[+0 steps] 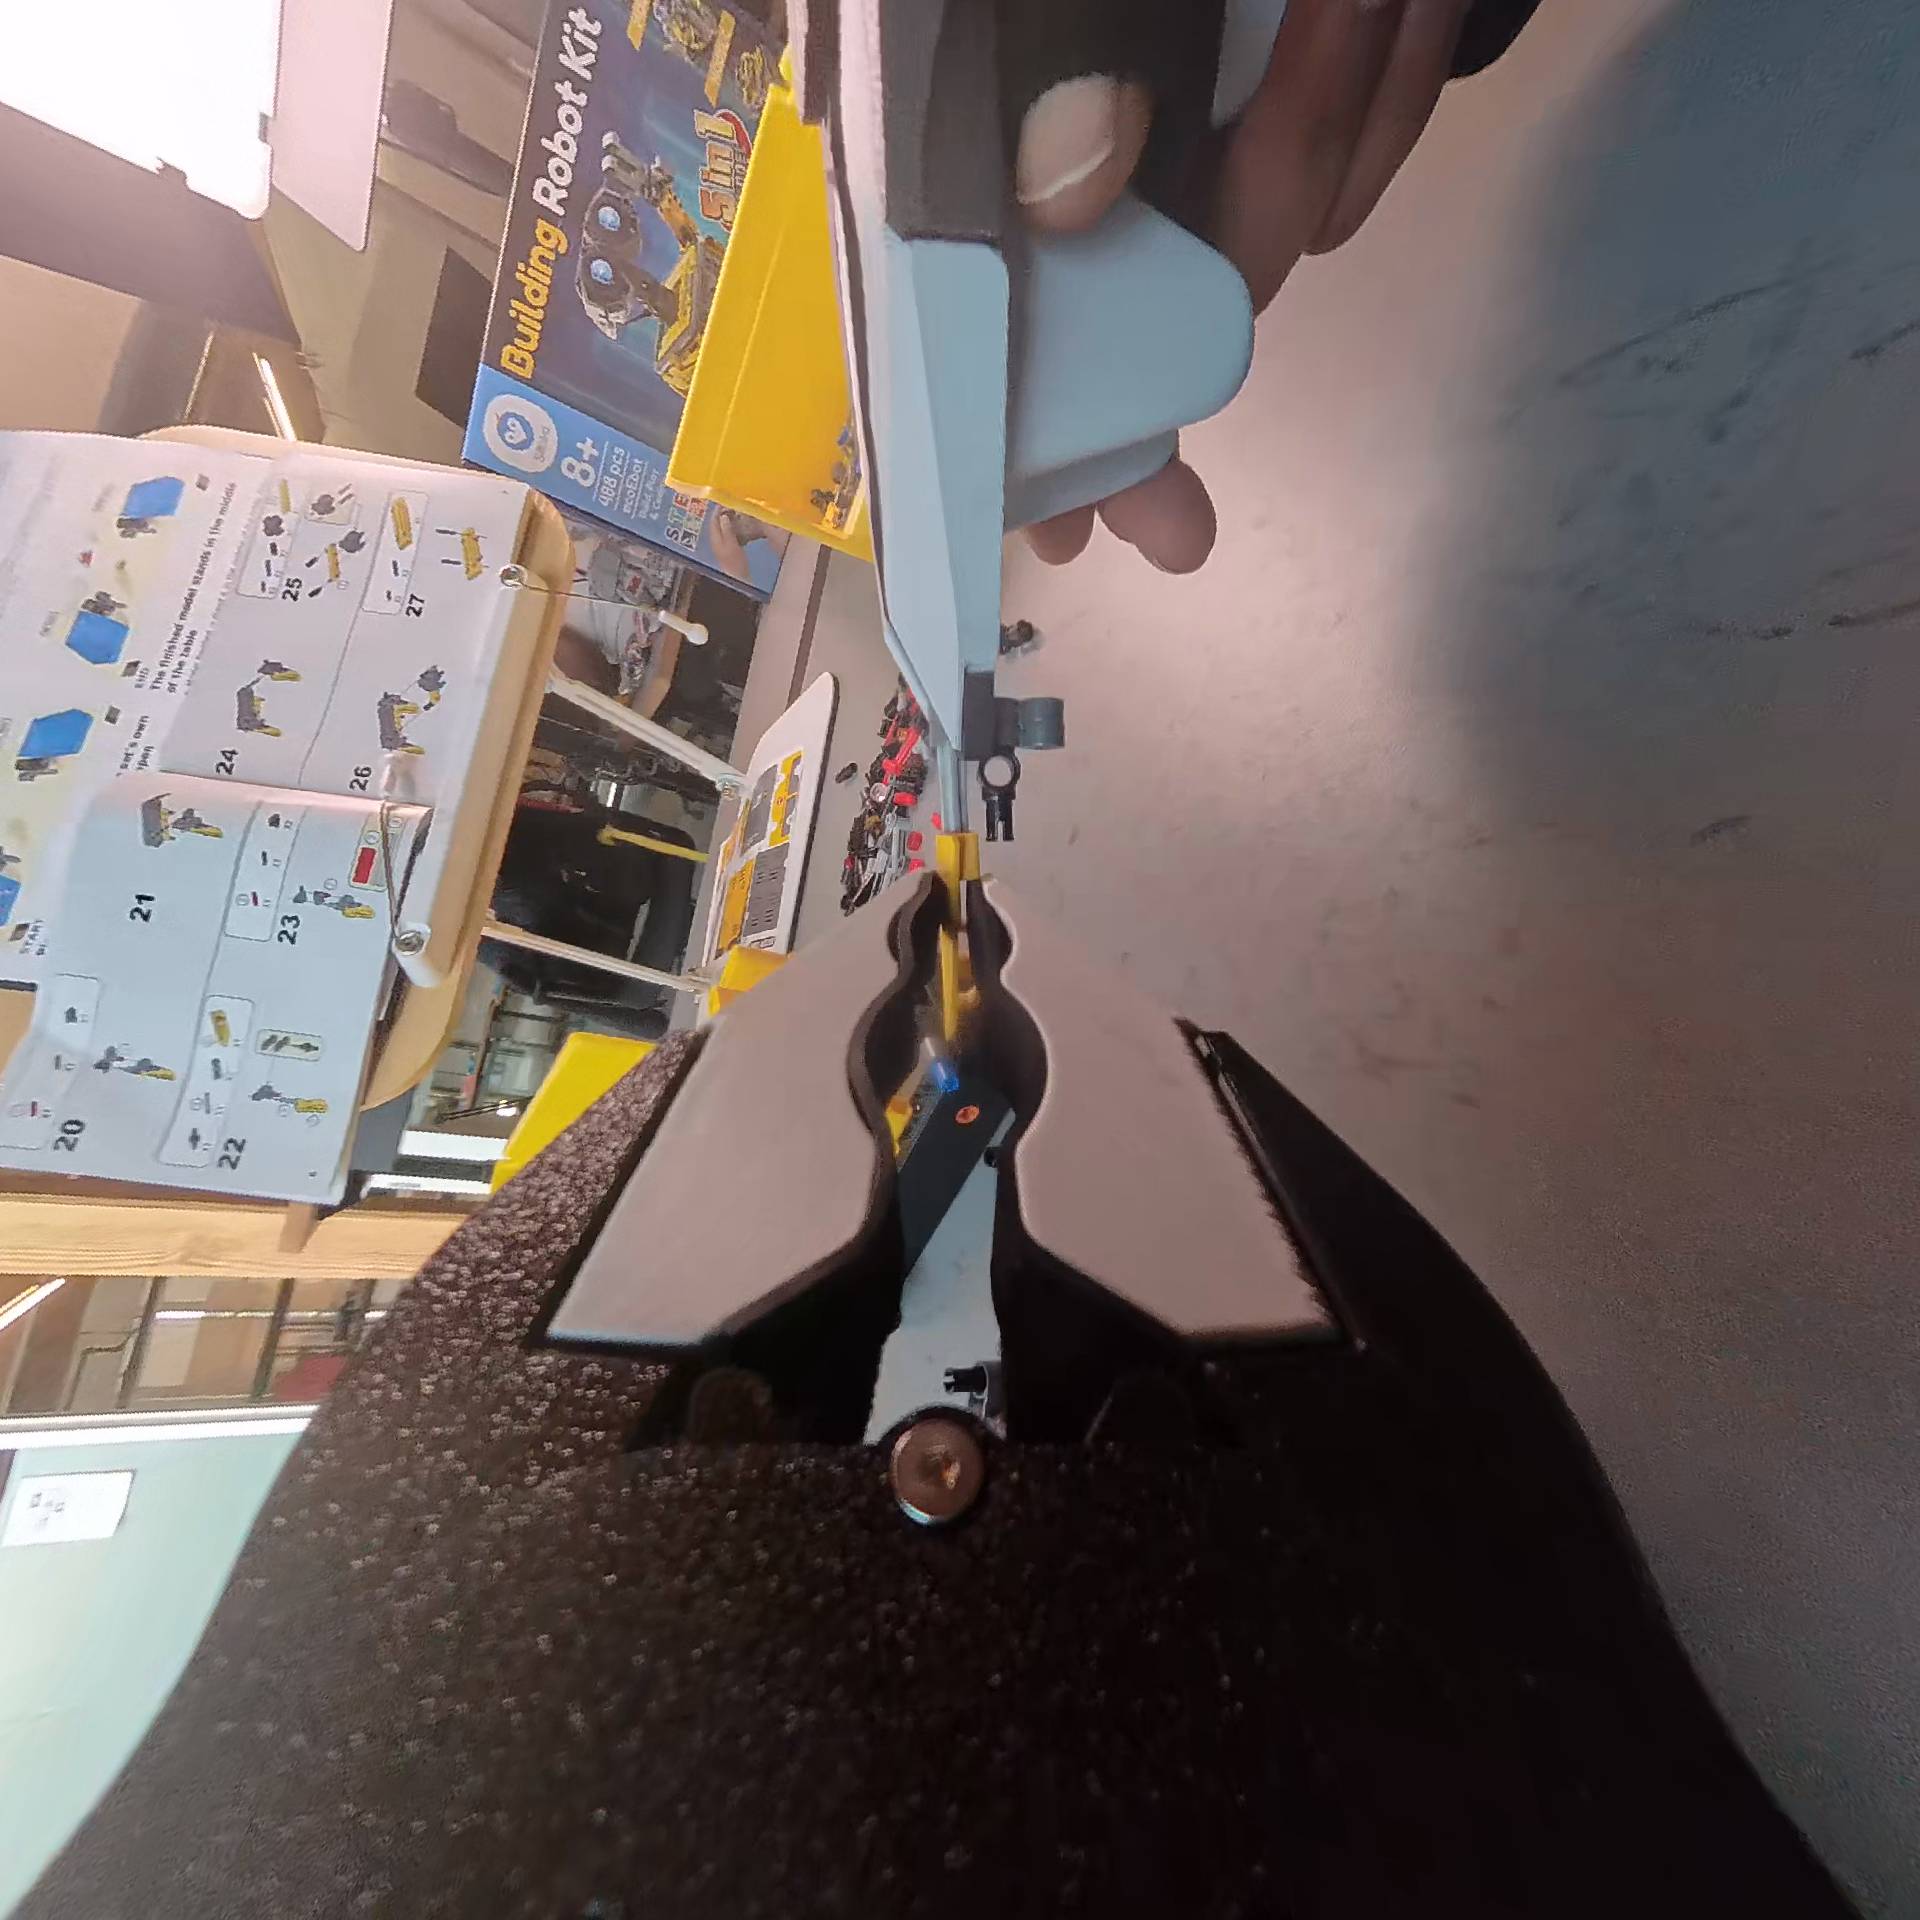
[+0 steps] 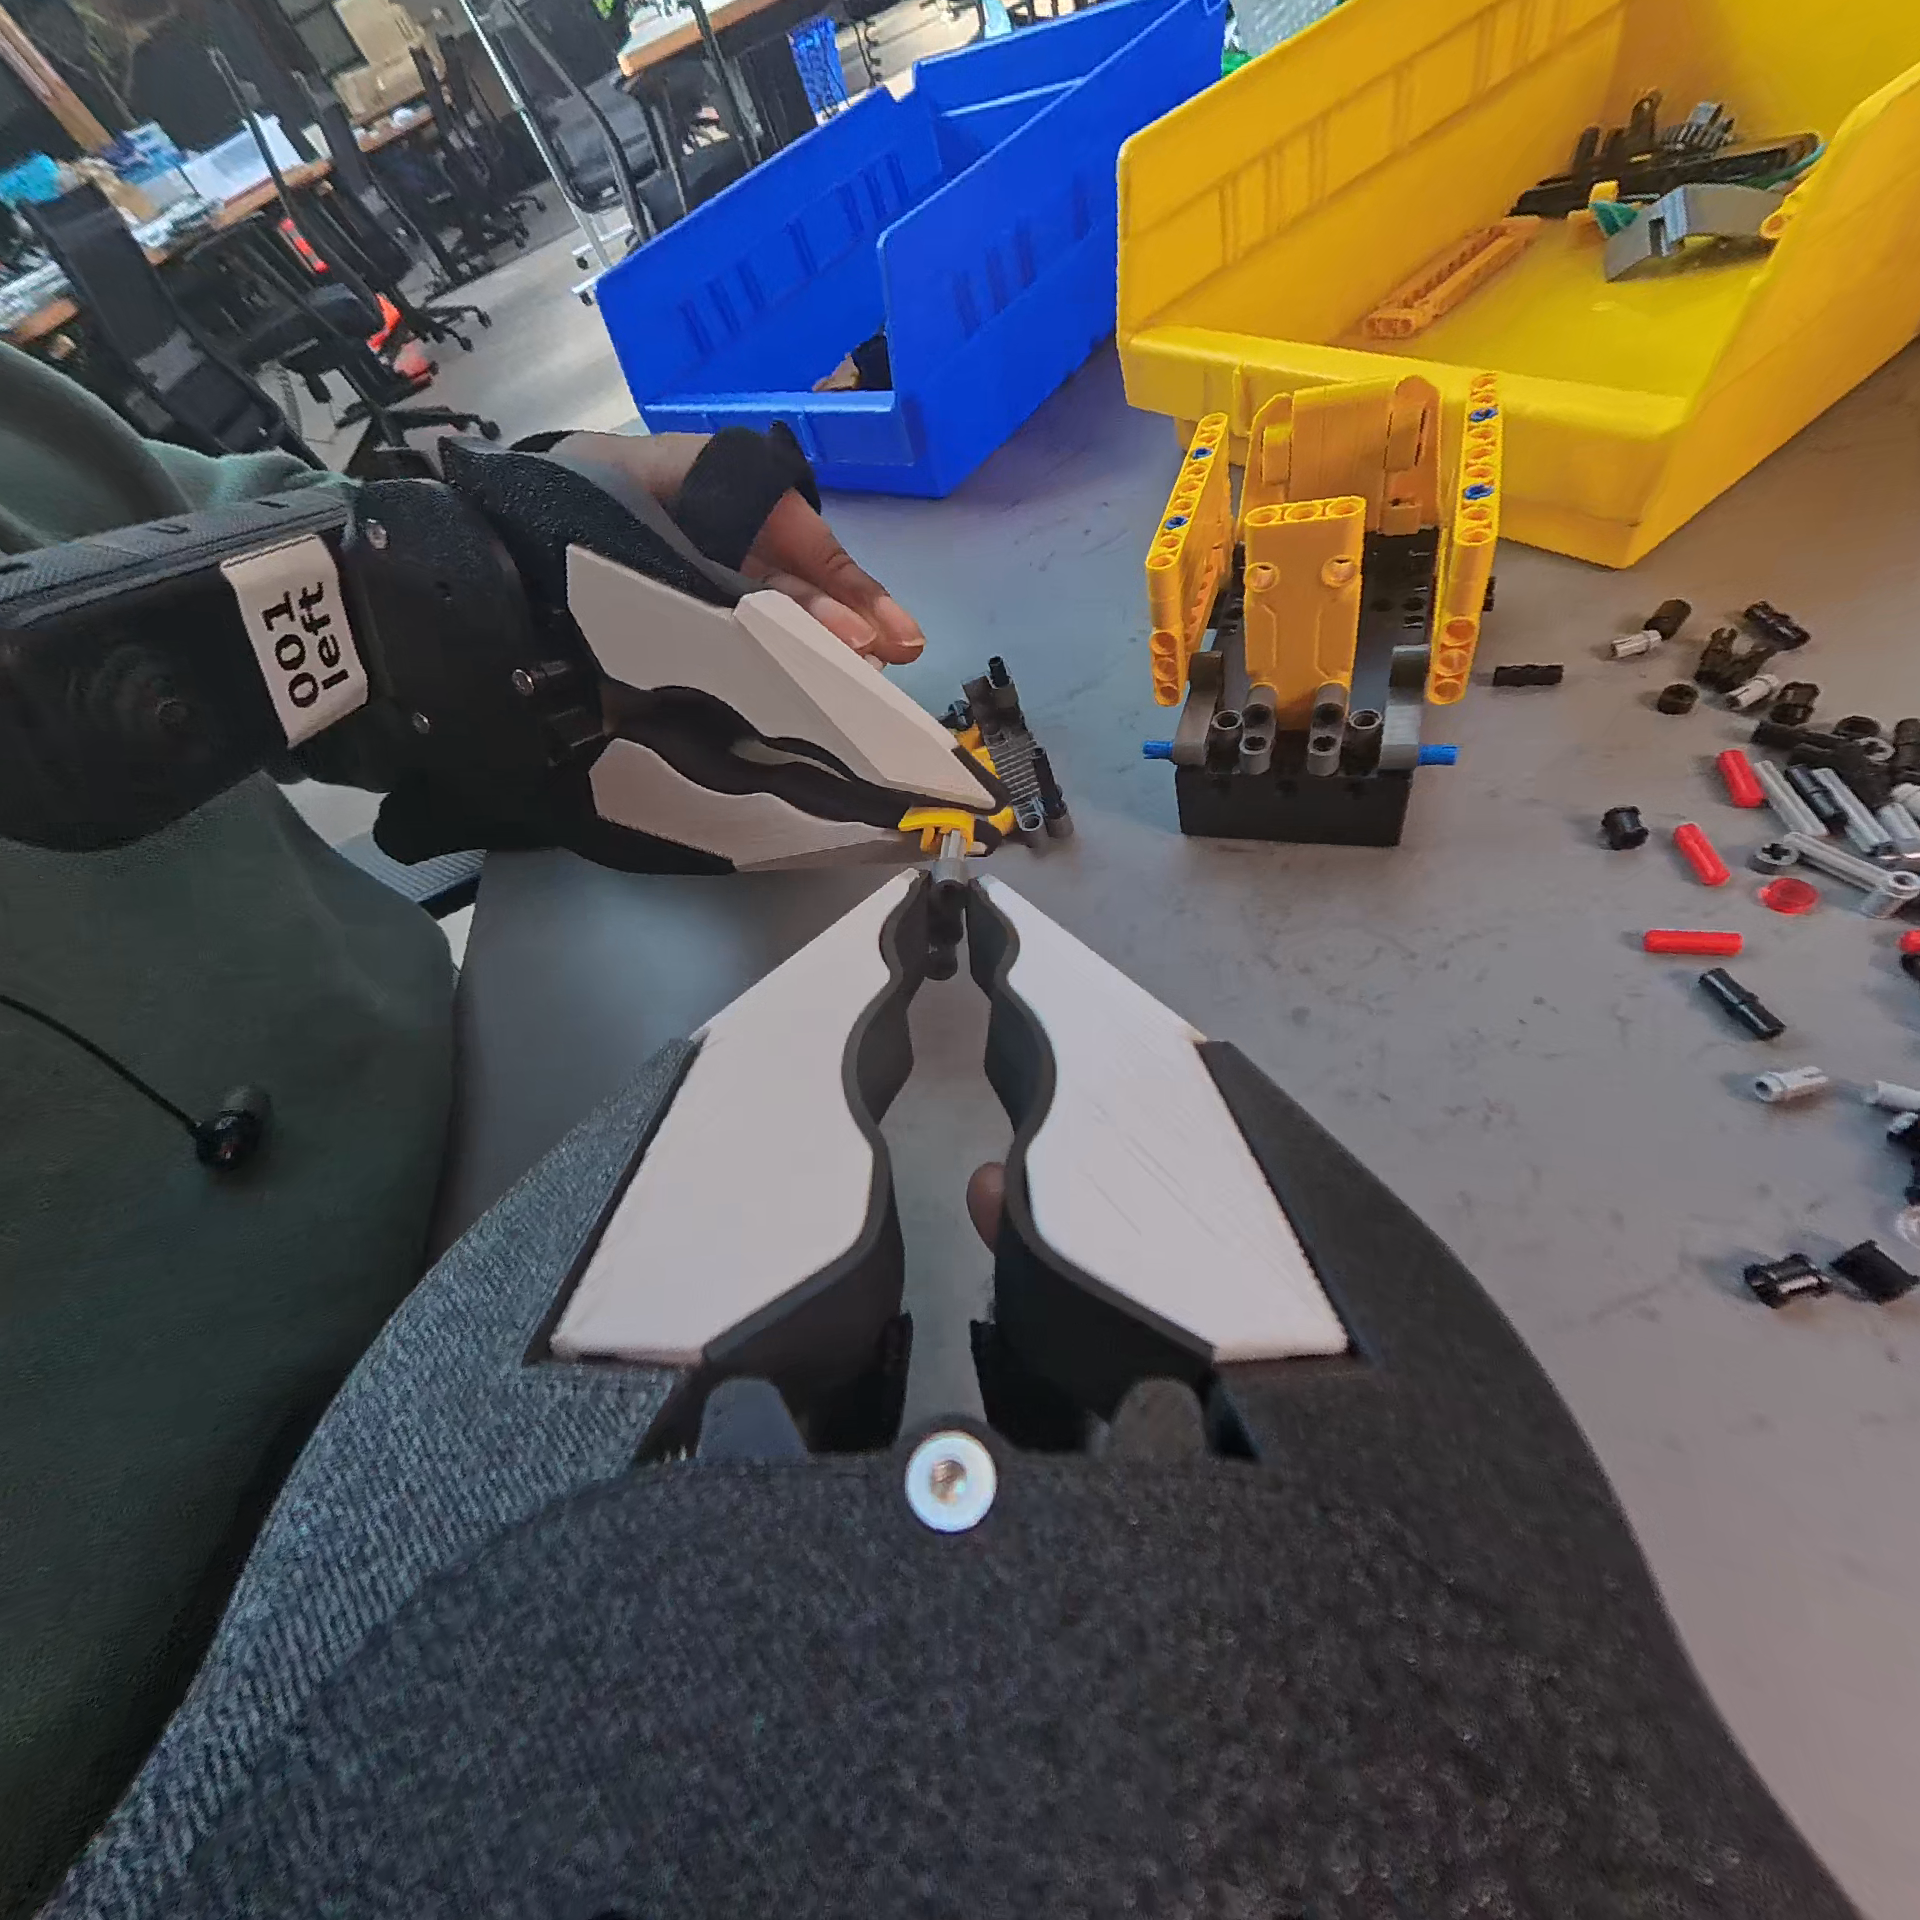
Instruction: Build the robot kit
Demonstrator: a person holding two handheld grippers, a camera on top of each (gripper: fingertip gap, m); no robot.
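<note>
Left tool [image 2: 961, 821] clamps a yellow piece [image 1: 953, 935]; right tool [image 2: 945, 881] pinches a grey axle [image 2: 948, 871] meeting it above the counter [image 2: 1351, 1039]. Printed box [image 1: 623, 281] and manual [image 1: 239, 790] stand behind.

Bright, even room light; both views strongly bent by the wide lens.
Above the instruction booklet [image 1: 249, 790], the corner of the left wrist view is blown out to white glare. The tabletop [image 2: 1299, 1039] takes soft, faint shadows beside the yellow model [image 2: 1320, 592]. The hand [image 1: 1122, 156] nearest that lens is smeared with blur; straight lines curve near every edge.
</note>
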